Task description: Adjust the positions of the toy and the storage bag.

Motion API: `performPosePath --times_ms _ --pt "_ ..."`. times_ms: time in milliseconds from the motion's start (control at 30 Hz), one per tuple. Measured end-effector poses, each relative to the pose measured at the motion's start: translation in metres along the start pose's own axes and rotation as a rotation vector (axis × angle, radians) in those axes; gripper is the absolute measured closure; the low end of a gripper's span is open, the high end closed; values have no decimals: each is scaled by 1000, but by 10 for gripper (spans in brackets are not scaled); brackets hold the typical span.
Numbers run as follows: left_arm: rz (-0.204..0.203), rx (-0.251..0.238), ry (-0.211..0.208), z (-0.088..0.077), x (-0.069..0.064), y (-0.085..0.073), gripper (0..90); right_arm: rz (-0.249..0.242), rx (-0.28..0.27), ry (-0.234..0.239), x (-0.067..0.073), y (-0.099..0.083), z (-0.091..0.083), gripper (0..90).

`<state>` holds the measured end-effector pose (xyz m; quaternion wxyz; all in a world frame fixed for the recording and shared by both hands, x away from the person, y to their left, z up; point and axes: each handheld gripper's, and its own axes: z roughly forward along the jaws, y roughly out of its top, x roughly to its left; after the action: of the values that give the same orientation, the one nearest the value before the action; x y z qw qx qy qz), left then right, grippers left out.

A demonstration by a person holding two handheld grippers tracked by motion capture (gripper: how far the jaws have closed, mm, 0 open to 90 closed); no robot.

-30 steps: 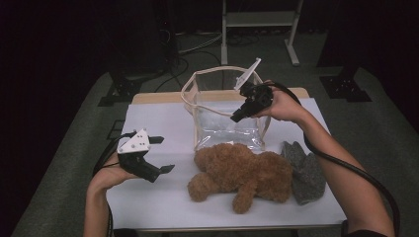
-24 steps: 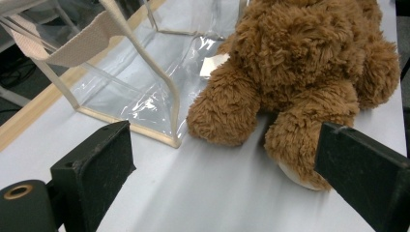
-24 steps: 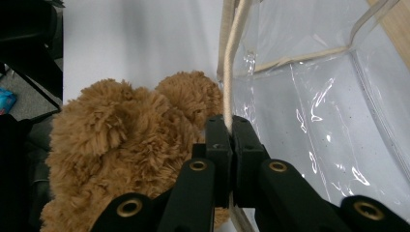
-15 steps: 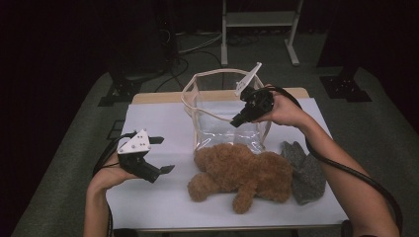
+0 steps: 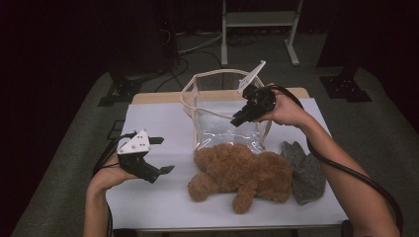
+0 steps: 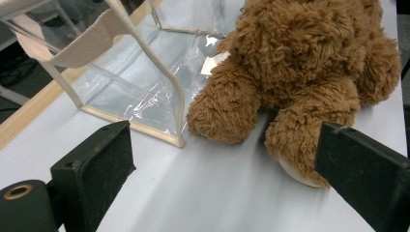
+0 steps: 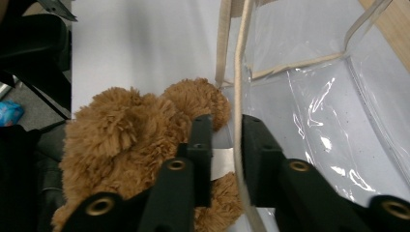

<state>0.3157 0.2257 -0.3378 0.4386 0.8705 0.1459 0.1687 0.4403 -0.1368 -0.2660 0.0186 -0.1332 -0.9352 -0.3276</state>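
High view: my right claw (image 5: 240, 117) sits at the clear bag's (image 5: 217, 129) rim, jaws just opening, rim band between them. Bear (image 5: 242, 170) lies at the bag's 6 o'clock, likely ready for bagging.

Left gripper view: left claw (image 6: 227, 169) wide, empty.

Right gripper view: bear's tag unreadable.

Right tongs (image 7: 226, 145) just parting around bag rim (image 7: 238, 87)

Bench (image 5: 163, 197): white top, wooden strip along its far edge.
Grey cloth (image 5: 305, 173): crumpled, lies on the bench near its right edge.
White metal frame (image 5: 257, 19): stands on the floor beyond the bench's far edge.
Cables (image 5: 190, 49): on the floor beyond the bench, left of the frame.
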Motion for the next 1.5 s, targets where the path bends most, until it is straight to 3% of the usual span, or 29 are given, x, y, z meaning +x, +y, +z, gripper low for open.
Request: performPosePath --times_ms 133,333,533,767,1033,1300,1500 --pt "2 5 -4 1 0 0 61 3 -32 -13 2 -2 -9 559" --pt "3 6 -4 2 0 0 61 -16 -95 -25 11 -3 -26 411" --pt "-7 8 -6 4 1 -2 61 -44 -157 -34 26 -9 -45 349" --pt "-10 23 -9 5 1 -4 61 -98 -182 -10 49 -23 -51 315" --pt "-7 23 -7 5 1 -3 61 -112 -129 24 69 -51 -26 274" --pt "-11 23 -11 6 1 -5 61 -71 -104 51 71 -79 4 256" --pt "-9 25 -12 6 2 -5 61 -50 -104 51 69 -90 21 237"
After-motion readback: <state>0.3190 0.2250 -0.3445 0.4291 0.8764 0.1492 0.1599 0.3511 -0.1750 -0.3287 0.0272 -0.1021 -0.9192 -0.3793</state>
